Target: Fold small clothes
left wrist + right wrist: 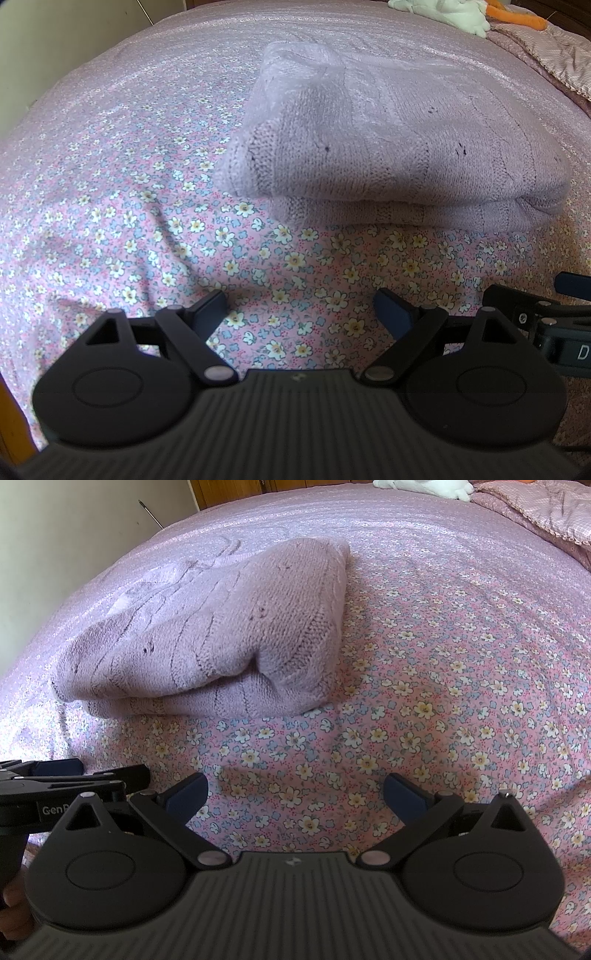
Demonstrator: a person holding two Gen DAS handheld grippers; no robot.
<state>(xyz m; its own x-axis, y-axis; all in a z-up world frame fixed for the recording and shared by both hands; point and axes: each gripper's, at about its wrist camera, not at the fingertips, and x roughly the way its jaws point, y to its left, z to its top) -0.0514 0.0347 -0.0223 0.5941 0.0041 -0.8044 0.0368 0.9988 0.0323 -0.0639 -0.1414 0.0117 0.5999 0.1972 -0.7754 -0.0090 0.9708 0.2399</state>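
Observation:
A lilac knitted garment (391, 147) lies folded into a thick bundle on the floral bedsheet (147, 229), its doubled edge facing me. The left gripper (301, 308) hovers open just short of that edge, with only sheet between its blue pads. In the right wrist view the same bundle (207, 635) sits up and to the left. The right gripper (295, 794) is open too, over bare sheet (443, 686) to the right of the garment, and holds nothing. Each gripper shows at the edge of the other's view: the right one (554, 314) and the left one (62, 779).
A pale green soft toy (443, 11) with an orange part lies at the far edge of the bed. A quilted pink cover (546, 513) is bunched at the far right. A cream wall (74, 524) borders the bed on the left.

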